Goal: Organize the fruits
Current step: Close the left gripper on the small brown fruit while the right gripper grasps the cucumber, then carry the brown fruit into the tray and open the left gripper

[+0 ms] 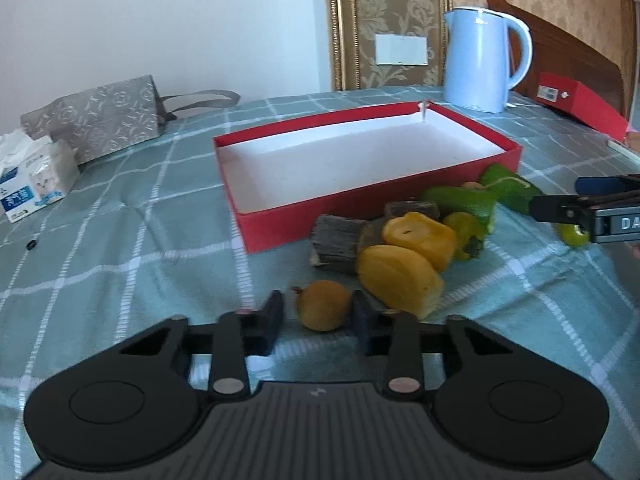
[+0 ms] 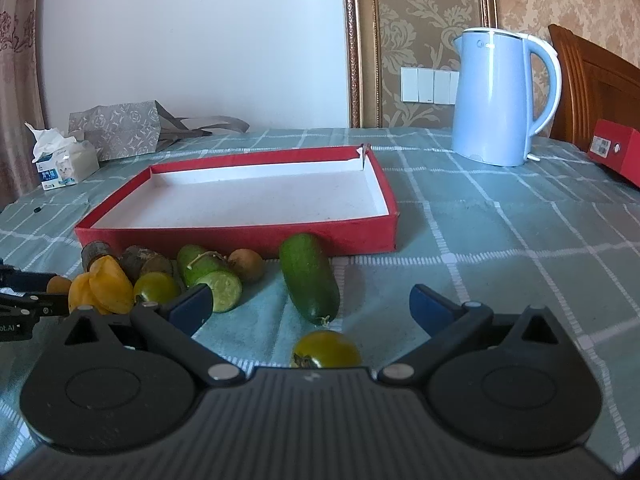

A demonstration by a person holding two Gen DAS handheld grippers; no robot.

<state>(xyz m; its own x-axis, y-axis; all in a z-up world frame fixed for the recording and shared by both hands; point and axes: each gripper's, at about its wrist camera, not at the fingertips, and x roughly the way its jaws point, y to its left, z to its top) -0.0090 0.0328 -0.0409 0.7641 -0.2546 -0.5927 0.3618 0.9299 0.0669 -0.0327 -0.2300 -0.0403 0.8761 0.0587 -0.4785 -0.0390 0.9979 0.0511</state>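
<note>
While the small brown fruit (image 1: 323, 305) lies on the tablecloth between the left gripper (image 1: 318, 316) fingers, which stand apart on either side of it without clearly touching, the other fruits cluster just beyond, beside the near wall of the red tray (image 1: 280, 222). Spread wide, the right gripper (image 2: 310, 304) hovers over a green tomato (image 2: 326, 349) and a whole cucumber (image 2: 309, 278). A green checked tablecloth (image 2: 500, 248) covers the surface; a blue kettle (image 2: 500, 96), tissue pack (image 2: 66, 166) and patterned bag (image 2: 116, 128) stand toward patterned wallpaper (image 2: 424, 12).
</note>
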